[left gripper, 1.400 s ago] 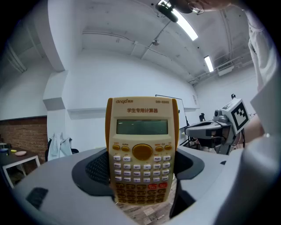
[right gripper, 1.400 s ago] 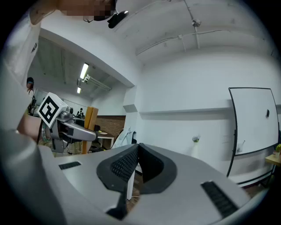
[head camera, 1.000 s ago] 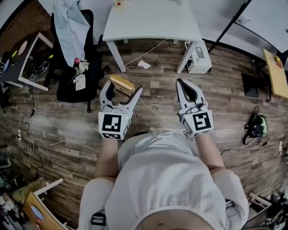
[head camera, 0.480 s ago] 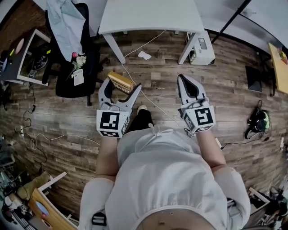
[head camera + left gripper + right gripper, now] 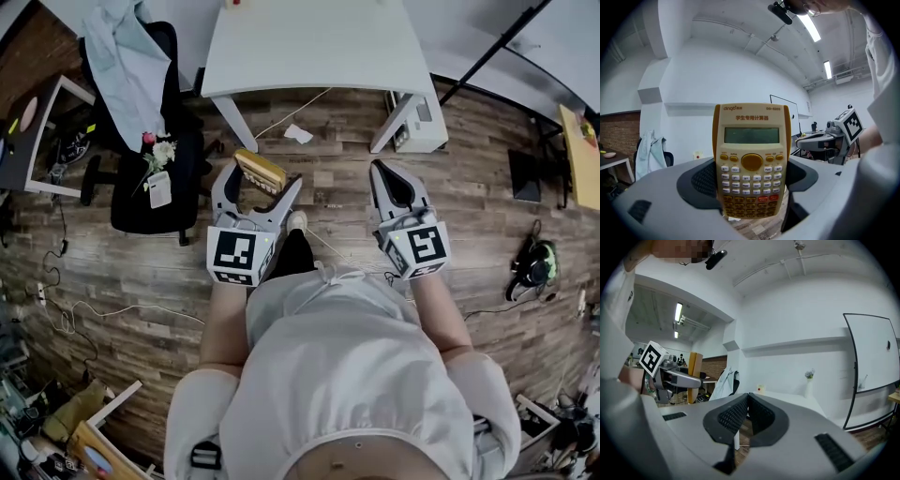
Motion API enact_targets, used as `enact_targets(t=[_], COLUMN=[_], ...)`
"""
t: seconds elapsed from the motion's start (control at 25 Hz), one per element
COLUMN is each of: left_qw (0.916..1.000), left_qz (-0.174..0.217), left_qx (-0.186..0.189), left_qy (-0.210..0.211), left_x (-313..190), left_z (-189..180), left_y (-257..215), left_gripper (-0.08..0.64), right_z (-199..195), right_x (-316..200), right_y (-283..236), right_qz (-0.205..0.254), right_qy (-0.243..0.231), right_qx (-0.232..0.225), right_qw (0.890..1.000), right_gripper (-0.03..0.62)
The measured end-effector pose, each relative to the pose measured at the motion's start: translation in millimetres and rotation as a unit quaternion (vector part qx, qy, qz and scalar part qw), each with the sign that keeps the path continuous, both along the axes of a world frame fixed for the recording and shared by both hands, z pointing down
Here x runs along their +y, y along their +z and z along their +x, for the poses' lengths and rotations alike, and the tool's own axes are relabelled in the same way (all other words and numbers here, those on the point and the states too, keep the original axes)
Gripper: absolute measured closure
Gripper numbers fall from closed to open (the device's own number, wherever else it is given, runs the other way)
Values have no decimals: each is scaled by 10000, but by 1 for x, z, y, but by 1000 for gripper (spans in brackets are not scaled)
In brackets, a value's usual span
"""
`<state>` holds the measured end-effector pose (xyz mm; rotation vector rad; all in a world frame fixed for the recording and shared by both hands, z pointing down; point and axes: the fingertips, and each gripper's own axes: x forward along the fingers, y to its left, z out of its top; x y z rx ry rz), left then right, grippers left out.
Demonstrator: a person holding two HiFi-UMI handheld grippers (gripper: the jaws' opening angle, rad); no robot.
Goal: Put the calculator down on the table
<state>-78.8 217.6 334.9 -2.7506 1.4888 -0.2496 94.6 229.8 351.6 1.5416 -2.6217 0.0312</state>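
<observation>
- Gripping the calculator [image 5: 751, 161] by its two long edges, the left tongs [image 5: 255, 190] hold it upright between their pads. Its blank display and its keys face the camera in the left gripper view.
- The calculator has a yellow body, with white keys above and darker keys in the lower rows.
- From the head view, the calculator is in the air over the wooden floor [image 5: 487, 178], near the front edge of the white bench [image 5: 309, 42] and not touching it.
- The right tongs [image 5: 383, 172] have their jaws pressed together with nothing between them. They are held about level with the left tongs and well apart from them.
- Both tongs point toward the bench, in front of a person in a white top [image 5: 347, 375].
- A black chair [image 5: 141, 192] stands left of the bench with a pale garment [image 5: 127, 56] draped over its back and a small bunch of flowers [image 5: 155, 150] on it.
- A scrap of paper [image 5: 300, 134] lies on the floor under the bench, and a white box unit [image 5: 419, 117] stands by the bench's right leg.
- The right gripper view shows a whiteboard [image 5: 874, 366] at the right and a small vase [image 5: 809, 385] on the bench.
</observation>
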Motion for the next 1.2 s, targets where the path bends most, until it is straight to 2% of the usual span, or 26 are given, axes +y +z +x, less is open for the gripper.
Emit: enact_targets(t=[0.4,0.6,0.8,1.2], left_qw=[9998,9996,9991,9979], left_qz=[-16,-53,-255,-611], left_qx=[48,-19,-19,-83], left_qy=[185,287,342,182], left_x=[-168,-233,-276,-380], left_z=[-53,-67,-69,-53], left_y=[-5,2,19,51], left_gripper=[153,153,153,153], right_z=[-57,-70,-76,-59], right_x=[-164,-229,-270,-382], right_y=[-10,-2,10,37], right_qz=[108,-10,-152,-473], right_qy=[112,231,206,68], right_qx=[230,218,314,334], right_qw=[9996,9995,9992,9983], right_gripper=[588,588,588,587])
